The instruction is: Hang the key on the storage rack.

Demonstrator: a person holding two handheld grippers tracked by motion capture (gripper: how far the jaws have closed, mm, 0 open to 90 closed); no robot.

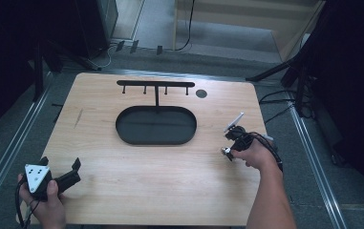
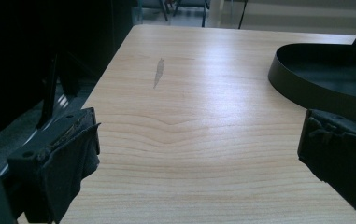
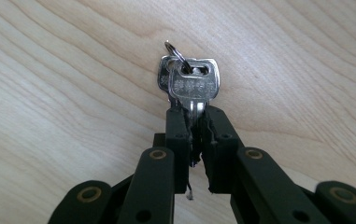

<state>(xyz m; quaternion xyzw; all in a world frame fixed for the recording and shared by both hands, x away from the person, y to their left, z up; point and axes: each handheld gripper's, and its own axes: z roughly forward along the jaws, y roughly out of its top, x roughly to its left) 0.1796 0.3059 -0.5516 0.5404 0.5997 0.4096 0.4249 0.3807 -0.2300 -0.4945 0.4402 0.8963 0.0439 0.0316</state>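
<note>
Two keys (image 3: 192, 84) on one ring (image 3: 178, 55) stood pinched by their blades in the right gripper (image 3: 195, 122), its jaws clamped on them just above the wooden worktop (image 1: 170, 167) near its right edge; the blades were hidden between the jaws; the rear key was mostly covered by the front one. The left gripper (image 1: 60, 164) rested at the worktop's near left corner, jaws spread wide with nothing between them. One black oval tray (image 1: 155, 125) lay mid-worktop; behind it stood one rack (image 1: 155, 84) with four pegs.

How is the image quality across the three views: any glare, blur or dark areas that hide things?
High view: dim and soft, surroundings near black, keys too small to read. Left gripper view: window glare washes the table, jaws blurred. Right gripper view: keys sharp and evenly lit in the right gripper.
</note>
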